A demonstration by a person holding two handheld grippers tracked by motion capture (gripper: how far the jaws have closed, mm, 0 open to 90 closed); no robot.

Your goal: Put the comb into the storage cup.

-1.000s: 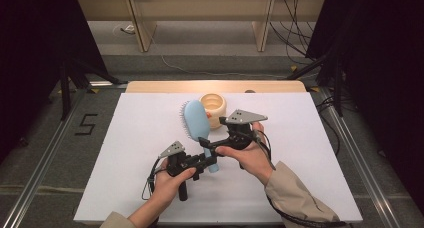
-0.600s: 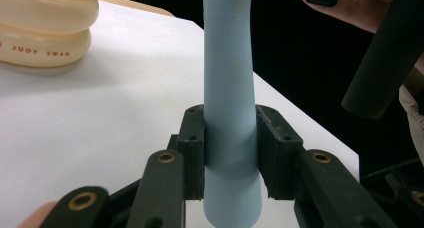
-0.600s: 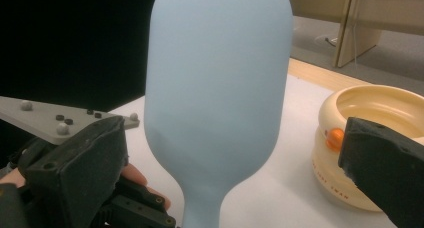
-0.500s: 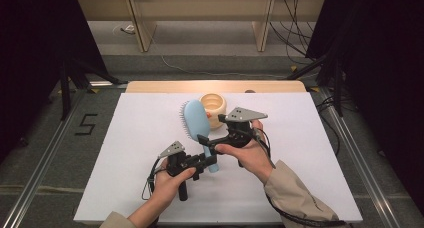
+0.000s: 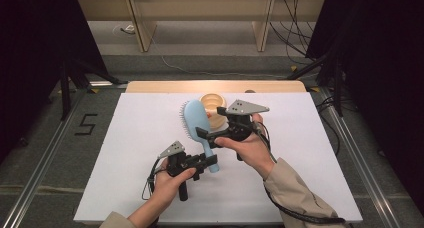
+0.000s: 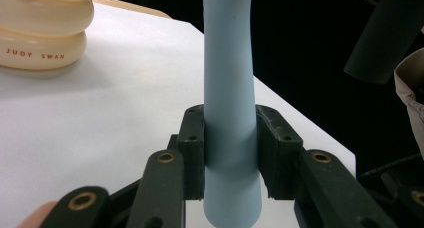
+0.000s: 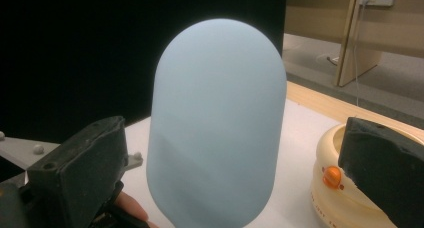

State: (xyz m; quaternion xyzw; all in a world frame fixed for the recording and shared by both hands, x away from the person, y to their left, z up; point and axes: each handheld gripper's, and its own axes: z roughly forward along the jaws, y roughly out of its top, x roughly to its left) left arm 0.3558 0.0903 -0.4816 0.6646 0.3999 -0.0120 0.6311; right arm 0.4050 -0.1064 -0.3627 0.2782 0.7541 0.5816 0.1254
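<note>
Nothing has changed: the left hand-held gripper (image 6: 229, 153) still clamps the brush (image 5: 197, 125) handle, the right hand-held gripper (image 7: 225, 153) stays wide around its head, not yet gripping.

The cream ribbed container (image 6: 42, 35) carries the words "JUDY SWAN" in small reddish capital letters on its lowest ring. On the floor (image 5: 45, 153) left of the counter (image 5: 140, 138), a dark numeral "5" (image 5: 86, 124) is marked.
</note>
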